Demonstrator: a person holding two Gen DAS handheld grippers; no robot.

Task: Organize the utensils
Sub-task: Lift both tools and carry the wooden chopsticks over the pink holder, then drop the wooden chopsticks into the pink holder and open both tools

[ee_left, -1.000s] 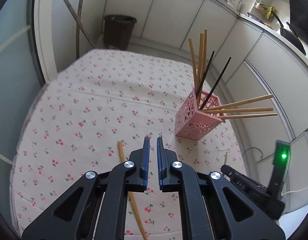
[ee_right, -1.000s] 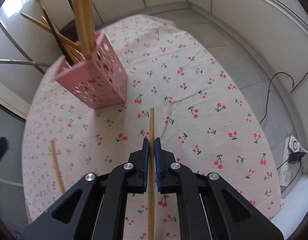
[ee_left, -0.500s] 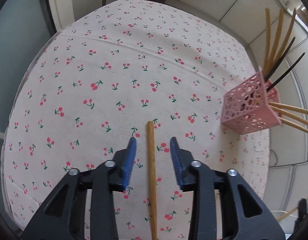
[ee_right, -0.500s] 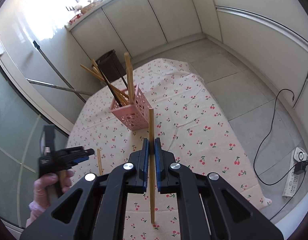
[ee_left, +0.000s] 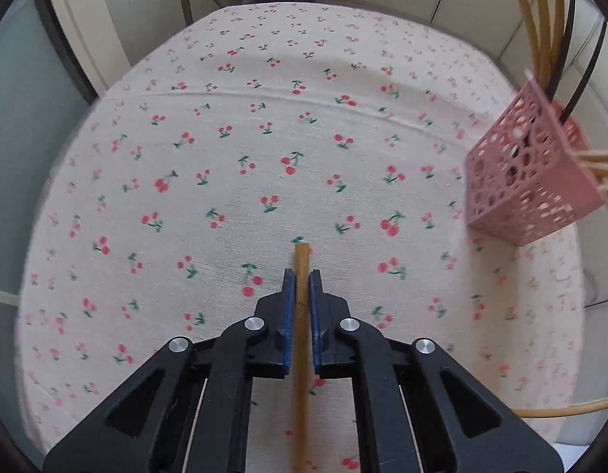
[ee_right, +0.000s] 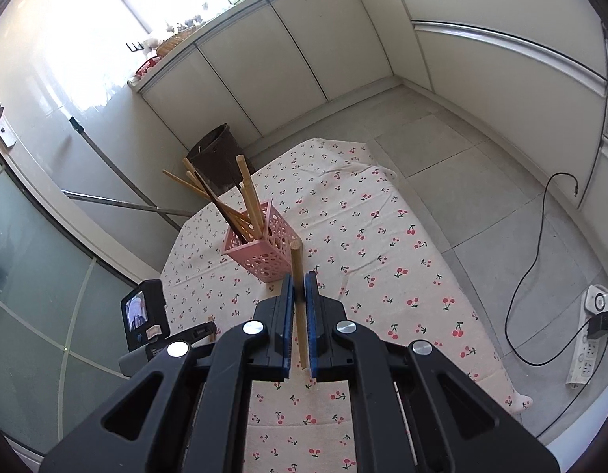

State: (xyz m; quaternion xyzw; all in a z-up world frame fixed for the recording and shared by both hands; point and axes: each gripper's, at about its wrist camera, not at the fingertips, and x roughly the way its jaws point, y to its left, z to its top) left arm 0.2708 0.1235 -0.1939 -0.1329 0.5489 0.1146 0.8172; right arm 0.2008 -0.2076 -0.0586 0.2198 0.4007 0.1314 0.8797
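The left gripper (ee_left: 302, 278) has just closed on a chopstick (ee_left: 302, 315) lying on the cloth (ee_left: 264, 138), while the right gripper (ee_right: 300, 283) clamps another chopstick (ee_right: 298, 272) just short of the pink holder (ee_right: 260, 252) ahead.

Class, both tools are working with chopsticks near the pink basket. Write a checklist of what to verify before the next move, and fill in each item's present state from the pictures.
1. Left tool shut on a wooden chopstick: ok; its jaws have just been closing onto it.
2. That chopstick lifted off the cloth: cannot tell.
3. Right tool shut on its own chopstick: ok, held above the table.
4. Basket upright with its top open: ok.
5. Room left among the sticks already in the basket: ok, they lean to one side.
6. Right chopstick lined up over the basket opening: not ok.
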